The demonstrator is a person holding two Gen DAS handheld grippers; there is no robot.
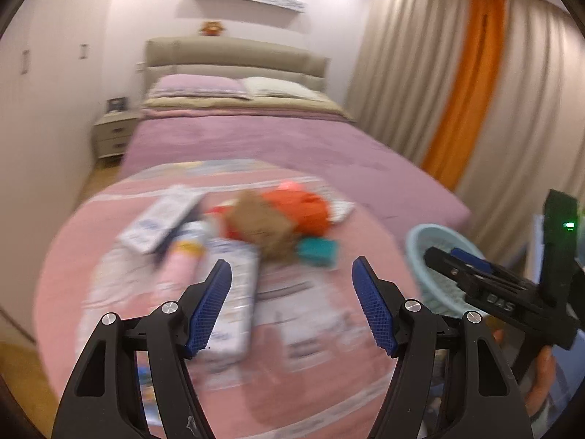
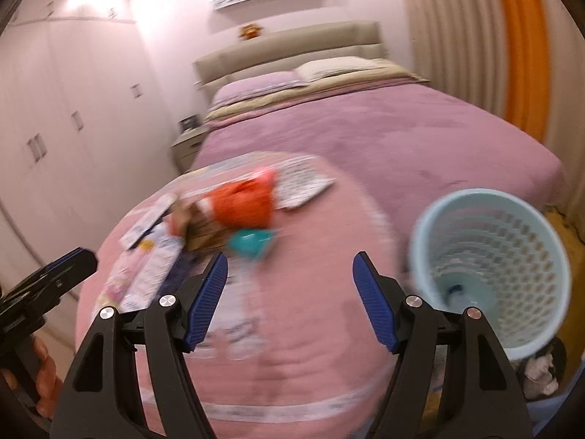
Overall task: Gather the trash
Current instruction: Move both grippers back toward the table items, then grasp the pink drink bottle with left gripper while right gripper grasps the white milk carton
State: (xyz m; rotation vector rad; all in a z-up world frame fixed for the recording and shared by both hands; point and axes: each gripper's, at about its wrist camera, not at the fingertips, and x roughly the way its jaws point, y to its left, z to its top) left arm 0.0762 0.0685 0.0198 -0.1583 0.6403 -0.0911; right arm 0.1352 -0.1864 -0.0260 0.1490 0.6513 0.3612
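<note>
A blurred pile of trash lies on a pink cloth [image 1: 310, 366] at the bed's foot: an orange bag [image 1: 303, 208], a brown cardboard box [image 1: 261, 223], a teal packet [image 1: 316, 252] and white cartons [image 1: 234, 292]. The pile also shows in the right wrist view, with the orange bag [image 2: 245, 201] and the teal packet [image 2: 250, 243]. My left gripper [image 1: 292, 303] is open and empty, just short of the pile. My right gripper [image 2: 290, 300] is open and empty above the cloth. A light blue mesh bin [image 2: 512, 314] stands at the right, also in the left wrist view [image 1: 431, 256].
The bed with a purple cover [image 1: 263, 139] stretches back to a beige headboard [image 1: 234, 55]. A nightstand [image 1: 113, 131] stands left of it. Beige and orange curtains [image 1: 464, 91] hang on the right. White wardrobes [image 2: 55, 128] line the left wall.
</note>
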